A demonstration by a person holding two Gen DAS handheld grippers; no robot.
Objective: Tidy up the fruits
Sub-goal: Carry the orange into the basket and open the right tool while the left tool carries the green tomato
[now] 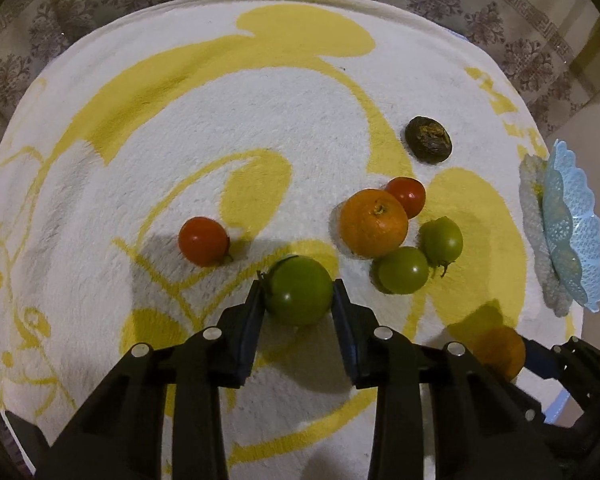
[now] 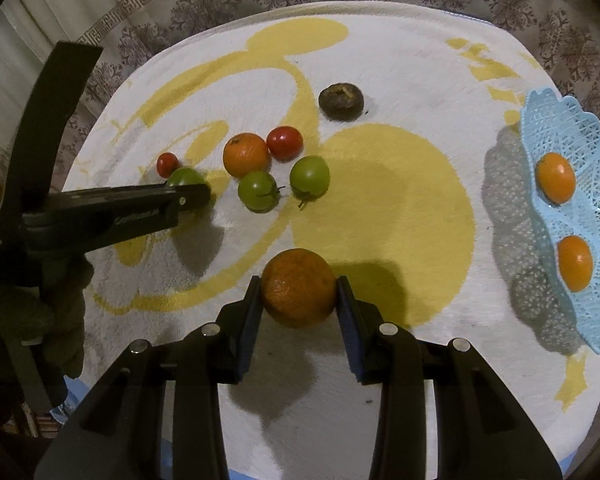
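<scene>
already the left gripper (image 1: 297, 294) pinches a soft green tomato (image 1: 298, 290) at its middle; the right gripper (image 2: 298, 294) holds a firm orange (image 2: 298, 287) left of the basket (image 2: 588, 216).

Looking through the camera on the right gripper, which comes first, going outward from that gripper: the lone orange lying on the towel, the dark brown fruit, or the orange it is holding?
1. Held orange, clamped in the right gripper.
2. Loose orange, mid-towel, left of centre among the tomatoes.
3. Dark brown fruit, farthest, toward the towel's far edge.
</scene>
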